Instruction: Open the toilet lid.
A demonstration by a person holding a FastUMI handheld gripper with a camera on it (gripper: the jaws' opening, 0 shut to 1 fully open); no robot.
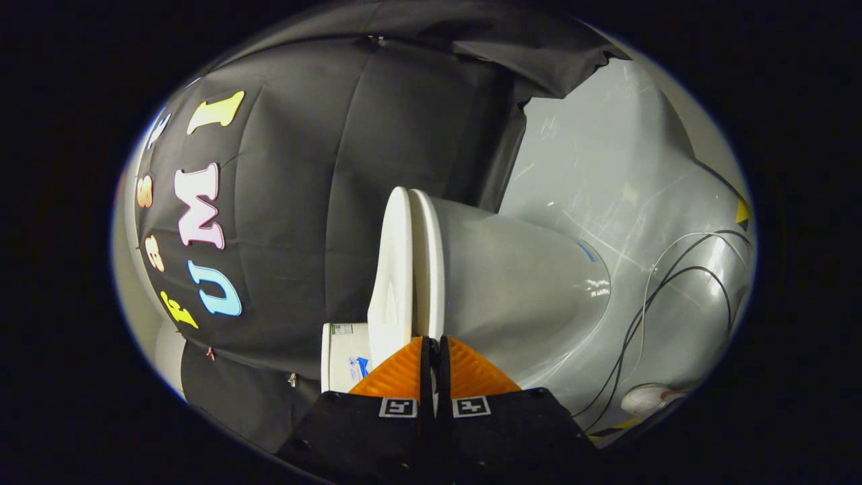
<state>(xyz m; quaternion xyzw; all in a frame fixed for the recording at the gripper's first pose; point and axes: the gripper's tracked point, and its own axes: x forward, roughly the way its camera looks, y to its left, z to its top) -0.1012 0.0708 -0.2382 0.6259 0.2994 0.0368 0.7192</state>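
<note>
The white toilet appears turned on its side in the gripper view. Its lid (392,269) lies down against the seat (429,263), with only a thin dark line between them, on top of the bowl (518,283). My gripper (434,340) is shut, its fingers nearly touching with just a narrow slit between them. The tips sit right at the near edge of the lid and seat, one fingertip (404,370) in front of the lid's rim and the other in front of the seat and bowl. I see nothing held between them.
The white cistern (342,364) stands behind the lid against the black cloth wall (303,202). Black and white cables (646,310) run over the shiny grey floor (592,168) beside the bowl, ending near a small white object (650,399).
</note>
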